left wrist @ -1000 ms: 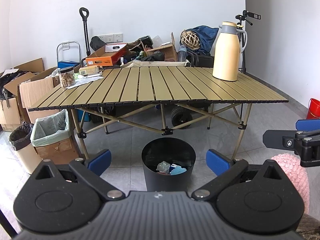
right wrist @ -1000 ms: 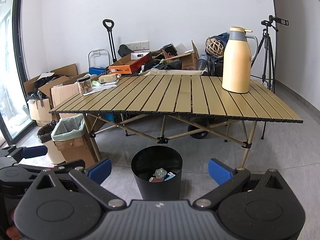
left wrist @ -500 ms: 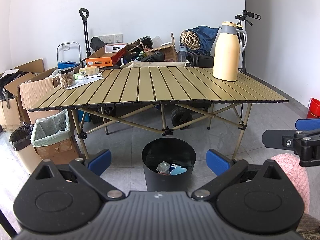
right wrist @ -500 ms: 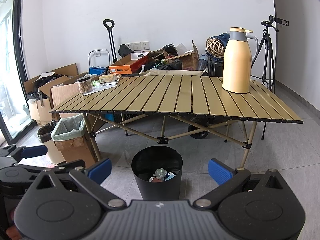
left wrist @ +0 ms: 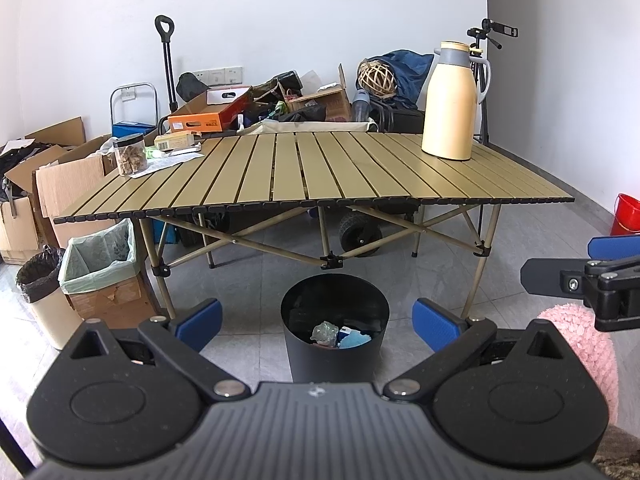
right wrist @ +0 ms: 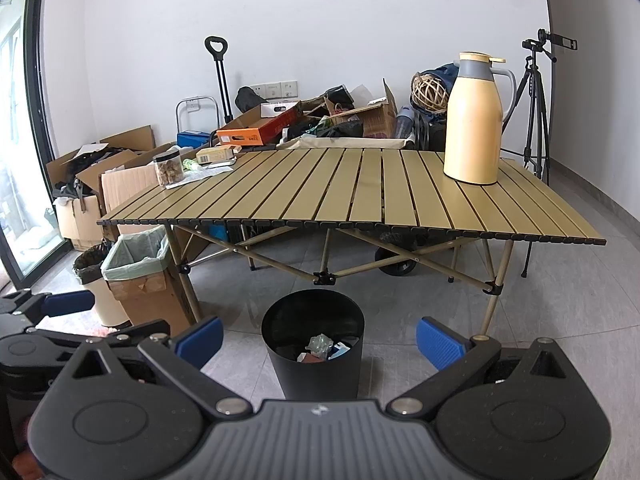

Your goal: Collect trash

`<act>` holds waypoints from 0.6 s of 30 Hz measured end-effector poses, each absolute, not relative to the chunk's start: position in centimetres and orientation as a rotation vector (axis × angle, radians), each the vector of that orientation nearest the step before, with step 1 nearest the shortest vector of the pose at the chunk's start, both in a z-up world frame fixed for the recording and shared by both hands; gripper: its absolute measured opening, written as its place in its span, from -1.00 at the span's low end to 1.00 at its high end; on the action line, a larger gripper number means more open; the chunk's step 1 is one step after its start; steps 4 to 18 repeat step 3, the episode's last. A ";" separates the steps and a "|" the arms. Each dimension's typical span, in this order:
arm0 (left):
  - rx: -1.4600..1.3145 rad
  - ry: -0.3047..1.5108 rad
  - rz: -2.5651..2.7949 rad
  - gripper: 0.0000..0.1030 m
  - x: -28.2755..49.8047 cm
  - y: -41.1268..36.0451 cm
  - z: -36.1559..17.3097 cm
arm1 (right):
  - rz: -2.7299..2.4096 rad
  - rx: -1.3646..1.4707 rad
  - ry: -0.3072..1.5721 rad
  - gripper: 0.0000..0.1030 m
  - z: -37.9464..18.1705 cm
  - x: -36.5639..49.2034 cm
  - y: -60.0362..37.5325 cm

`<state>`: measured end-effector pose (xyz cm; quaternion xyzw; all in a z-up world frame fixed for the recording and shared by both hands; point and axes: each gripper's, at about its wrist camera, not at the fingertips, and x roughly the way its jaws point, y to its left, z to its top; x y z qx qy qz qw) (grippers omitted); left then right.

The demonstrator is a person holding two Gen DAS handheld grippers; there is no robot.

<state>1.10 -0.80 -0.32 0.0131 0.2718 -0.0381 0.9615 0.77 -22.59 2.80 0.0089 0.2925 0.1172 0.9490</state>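
Note:
A black round bin (left wrist: 335,298) stands on the floor in front of the slatted folding table (left wrist: 320,168); it also shows in the right wrist view (right wrist: 313,312). Crumpled trash (left wrist: 325,331) lies inside it, seen too in the right wrist view (right wrist: 320,345). My left gripper (left wrist: 316,322) is open and empty, held back from the bin. My right gripper (right wrist: 319,336) is open and empty, also back from the bin. Each gripper shows at the edge of the other's view.
On the table stand a cream thermos jug (left wrist: 452,100) at the right and a jar of snacks (left wrist: 130,155) with papers at the far left. A lined cardboard box (left wrist: 100,268) and a small bin (left wrist: 38,292) stand left of the table. Boxes and clutter fill the back wall. A red bucket (left wrist: 626,214) is at the right.

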 end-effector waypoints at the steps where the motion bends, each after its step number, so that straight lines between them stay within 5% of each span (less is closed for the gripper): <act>1: 0.026 0.550 -0.080 1.00 1.1 -0.7 -0.3 | 0.239 0.018 0.596 1.00 2.8 0.8 -22.6; 18: 0.027 0.551 -0.084 1.00 1.2 -0.8 -0.4 | 0.239 0.019 0.596 1.00 2.8 0.8 -22.7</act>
